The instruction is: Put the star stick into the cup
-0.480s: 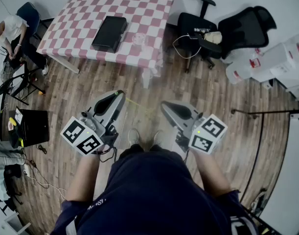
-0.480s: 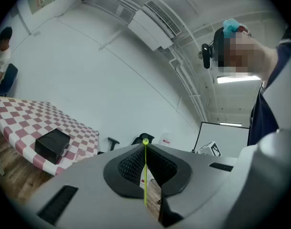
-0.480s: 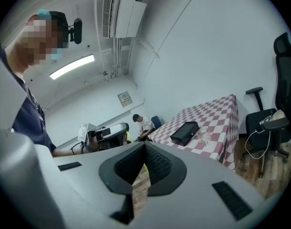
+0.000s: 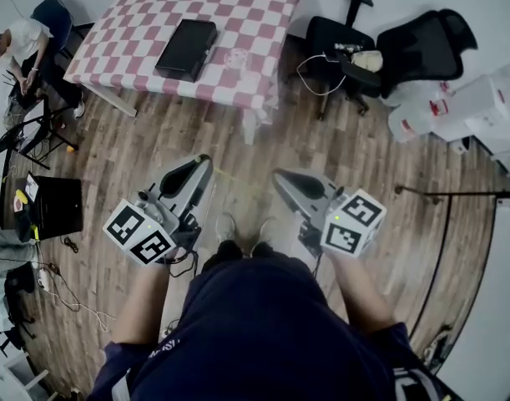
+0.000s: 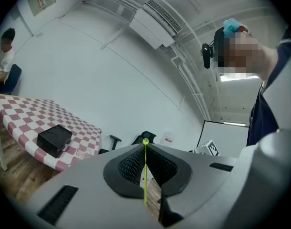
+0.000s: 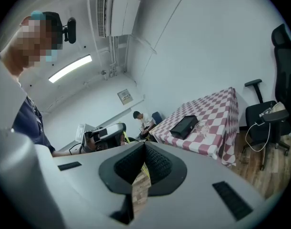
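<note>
My left gripper point(image 4: 206, 159) is shut on a thin yellow-green stick point(image 5: 145, 171). The stick stands up between the jaws in the left gripper view and ends in a small round knob; no star shows on it. My right gripper point(image 4: 277, 175) is held beside it at waist height, jaws shut with nothing between them point(image 6: 144, 145). A clear cup point(image 4: 236, 58) stands on the red-and-white checked table point(image 4: 263, 7) far ahead, next to a black box point(image 4: 187, 48). Both grippers are well short of the table, over the wooden floor.
Two black office chairs point(image 4: 346, 44) point(image 4: 421, 44) stand right of the table, with white boxes point(image 4: 455, 107) beyond them. A person point(image 4: 17, 48) sits at far left. A dark case point(image 4: 56, 211) and cables lie on the floor at left.
The head view has shifted slightly, so the table sits a little higher in the picture. Both grippers hold the same pose and stay shut.
</note>
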Tool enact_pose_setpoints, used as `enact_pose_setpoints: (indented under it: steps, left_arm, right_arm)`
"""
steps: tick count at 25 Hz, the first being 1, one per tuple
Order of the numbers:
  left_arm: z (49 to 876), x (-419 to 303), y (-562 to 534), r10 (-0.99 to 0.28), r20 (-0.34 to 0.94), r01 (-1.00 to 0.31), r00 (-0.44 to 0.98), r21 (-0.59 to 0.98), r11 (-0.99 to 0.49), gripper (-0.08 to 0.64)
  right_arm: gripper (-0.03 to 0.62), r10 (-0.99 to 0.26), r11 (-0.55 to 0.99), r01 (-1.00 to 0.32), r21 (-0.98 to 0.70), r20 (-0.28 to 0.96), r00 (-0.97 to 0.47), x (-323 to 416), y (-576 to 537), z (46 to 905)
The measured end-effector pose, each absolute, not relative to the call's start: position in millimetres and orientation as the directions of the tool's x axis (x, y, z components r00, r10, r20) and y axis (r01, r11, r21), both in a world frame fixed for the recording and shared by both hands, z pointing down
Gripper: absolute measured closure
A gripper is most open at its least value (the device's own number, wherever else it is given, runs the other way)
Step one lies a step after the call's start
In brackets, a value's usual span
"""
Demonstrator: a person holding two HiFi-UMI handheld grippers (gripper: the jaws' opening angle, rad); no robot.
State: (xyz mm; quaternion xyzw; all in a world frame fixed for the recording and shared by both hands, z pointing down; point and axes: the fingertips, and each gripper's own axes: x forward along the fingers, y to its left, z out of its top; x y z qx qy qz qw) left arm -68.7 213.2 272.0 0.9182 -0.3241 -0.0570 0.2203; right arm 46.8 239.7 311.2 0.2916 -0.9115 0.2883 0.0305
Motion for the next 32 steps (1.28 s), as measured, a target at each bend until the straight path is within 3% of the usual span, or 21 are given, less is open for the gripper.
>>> enact_pose_setpoints:
  steps: [16, 32]
  left_arm:
    - [261, -7, 239, -0.654, 0.023, -0.602, 0.756, 0.414, -0.682, 0.525]
    - [267, 5, 192, -0.646, 0.004, -0.589, 0.763, 0.414, -0.694, 0.525]
  right_arm:
    - [0.577, -0.506, 0.682, -0.523, -0.511, 0.187, -0.842, 118, 253, 305]
    - [0.577, -0.531, 0.671, -0.544, -0.504, 0.186, -0.827, 137, 210, 309]
